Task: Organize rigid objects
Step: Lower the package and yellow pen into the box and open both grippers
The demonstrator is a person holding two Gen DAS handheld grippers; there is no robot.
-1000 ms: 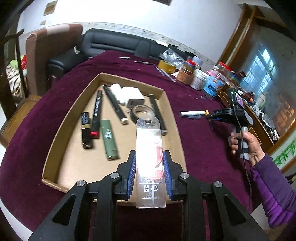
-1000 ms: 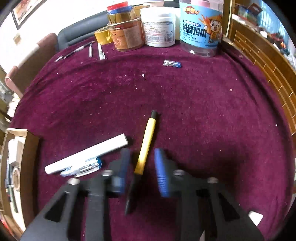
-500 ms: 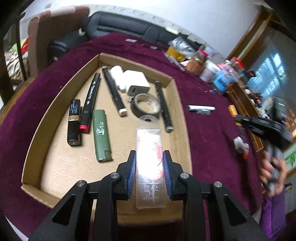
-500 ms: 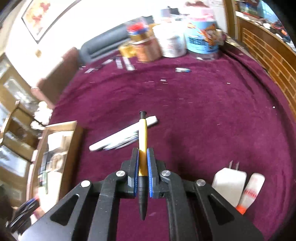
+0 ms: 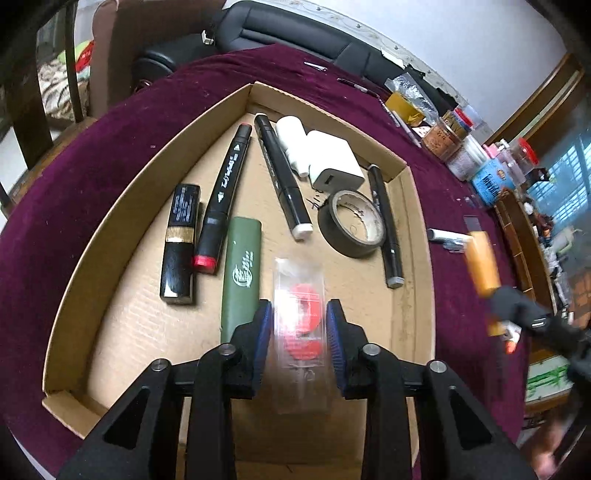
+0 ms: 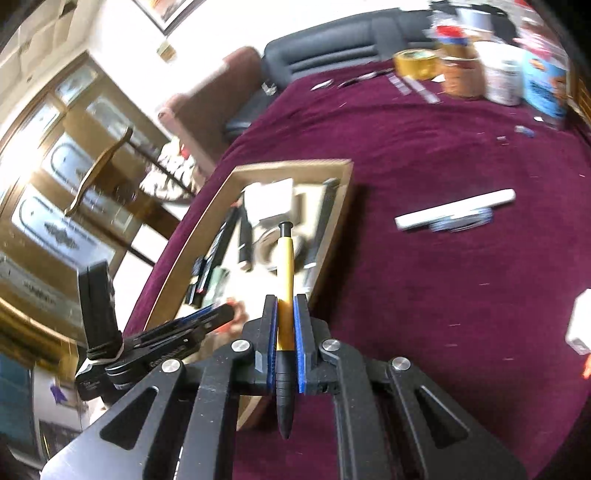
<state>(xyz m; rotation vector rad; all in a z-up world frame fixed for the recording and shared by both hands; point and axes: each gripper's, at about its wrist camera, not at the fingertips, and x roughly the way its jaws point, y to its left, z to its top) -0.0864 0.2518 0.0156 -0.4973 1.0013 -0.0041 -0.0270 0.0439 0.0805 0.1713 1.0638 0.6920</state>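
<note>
- A big table [image 5: 110, 147] has a dark red cloth.
- A black sofa [image 5: 295, 33] sits by the white wall [image 5: 461, 37].
- Sun shines through glass doors [image 6: 55, 166].

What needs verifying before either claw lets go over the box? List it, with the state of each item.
1. Left claw gripping the clear packet: not ok, the blue pads stand apart from its sides, and whether it has landed cannot be told.
2. Right claw clamped on the yellow pen: ok.
3. Bare floor in the cardboard box under the packet: ok, beside the green lighter.
4. Pen over the box: ok in the right wrist view.
5. The two claws clear of each other: cannot tell, they are close and blurred.
6. White marker collected: not ok, lying on the cloth.
</note>
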